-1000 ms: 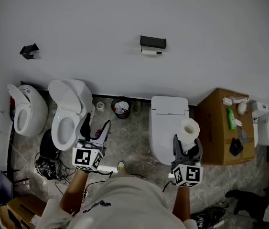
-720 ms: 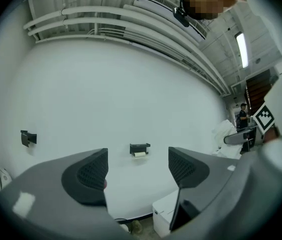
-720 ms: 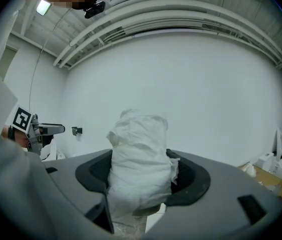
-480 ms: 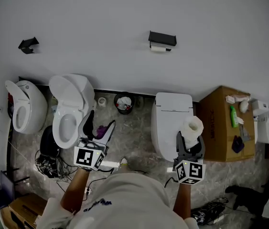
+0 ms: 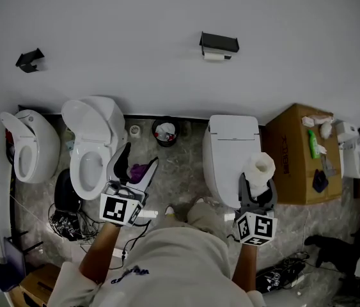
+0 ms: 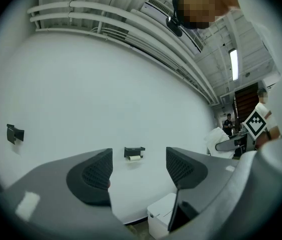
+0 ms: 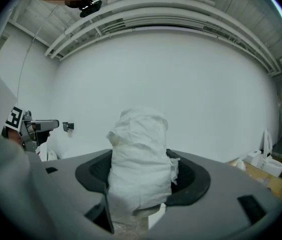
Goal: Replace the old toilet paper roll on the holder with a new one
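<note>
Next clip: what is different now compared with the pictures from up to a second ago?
Both grippers have edged forward toward the wall. Nothing was taken hold of or let go. Unchanged: the right gripper stays shut on the new roll, the left gripper has its jaws open and empty, and the old roll is still on the holder.

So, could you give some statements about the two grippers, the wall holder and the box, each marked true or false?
The right gripper holds a white paper roll. True.
The left gripper holds a roll too. False: its jaws stand apart with nothing between them.
The wall holder is bare. False: a small white roll hangs under it.
A green bottle lies on the cardboard box. True.
</note>
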{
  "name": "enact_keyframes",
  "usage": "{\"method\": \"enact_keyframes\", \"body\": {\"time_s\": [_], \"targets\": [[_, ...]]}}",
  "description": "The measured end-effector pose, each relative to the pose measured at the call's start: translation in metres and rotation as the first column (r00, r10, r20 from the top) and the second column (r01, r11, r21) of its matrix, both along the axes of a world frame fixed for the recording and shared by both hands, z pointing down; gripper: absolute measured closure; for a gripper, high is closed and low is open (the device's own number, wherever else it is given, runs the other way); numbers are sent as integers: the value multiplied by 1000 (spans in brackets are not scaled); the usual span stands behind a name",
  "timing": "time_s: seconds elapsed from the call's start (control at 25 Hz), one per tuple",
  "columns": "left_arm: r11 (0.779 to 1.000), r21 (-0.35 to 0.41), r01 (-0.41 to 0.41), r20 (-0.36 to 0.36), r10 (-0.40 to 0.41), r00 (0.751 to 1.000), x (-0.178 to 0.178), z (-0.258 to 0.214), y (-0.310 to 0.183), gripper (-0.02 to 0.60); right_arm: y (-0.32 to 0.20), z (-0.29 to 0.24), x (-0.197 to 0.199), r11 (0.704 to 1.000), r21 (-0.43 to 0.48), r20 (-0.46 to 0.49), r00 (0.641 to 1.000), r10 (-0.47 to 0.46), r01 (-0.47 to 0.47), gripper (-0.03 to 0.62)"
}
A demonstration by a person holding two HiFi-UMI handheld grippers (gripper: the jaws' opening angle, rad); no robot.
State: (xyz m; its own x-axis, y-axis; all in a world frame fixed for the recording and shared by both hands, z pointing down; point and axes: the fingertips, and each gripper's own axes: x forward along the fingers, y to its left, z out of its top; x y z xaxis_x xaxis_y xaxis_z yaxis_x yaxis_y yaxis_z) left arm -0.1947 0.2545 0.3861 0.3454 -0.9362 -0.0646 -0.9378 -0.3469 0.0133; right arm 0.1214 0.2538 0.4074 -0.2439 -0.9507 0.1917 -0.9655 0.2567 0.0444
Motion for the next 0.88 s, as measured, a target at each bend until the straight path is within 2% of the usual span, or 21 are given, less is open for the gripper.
{"method": "enact_keyframes", "body": {"time_s": [0.2, 0.44, 0.68, 0.88], "targets": [[1000, -12, -7, 8, 7, 1000, 1, 5, -15, 249, -10, 7, 10, 999, -17, -9, 1000, 30, -30, 296], [1000, -24, -2, 26, 3, 1000, 4, 10, -38, 249, -41, 6, 11, 1000, -7, -8, 1000, 18, -18, 296], [999, -32, 12, 48, -10, 999, 17, 15, -80, 249, -94, 12, 13, 1000, 3, 6, 1000, -20, 20, 296], [999, -35, 11, 49, -9, 999, 43, 17, -132, 249, -151, 17, 34, 1000, -3, 12, 1000, -28, 28, 296]]}}
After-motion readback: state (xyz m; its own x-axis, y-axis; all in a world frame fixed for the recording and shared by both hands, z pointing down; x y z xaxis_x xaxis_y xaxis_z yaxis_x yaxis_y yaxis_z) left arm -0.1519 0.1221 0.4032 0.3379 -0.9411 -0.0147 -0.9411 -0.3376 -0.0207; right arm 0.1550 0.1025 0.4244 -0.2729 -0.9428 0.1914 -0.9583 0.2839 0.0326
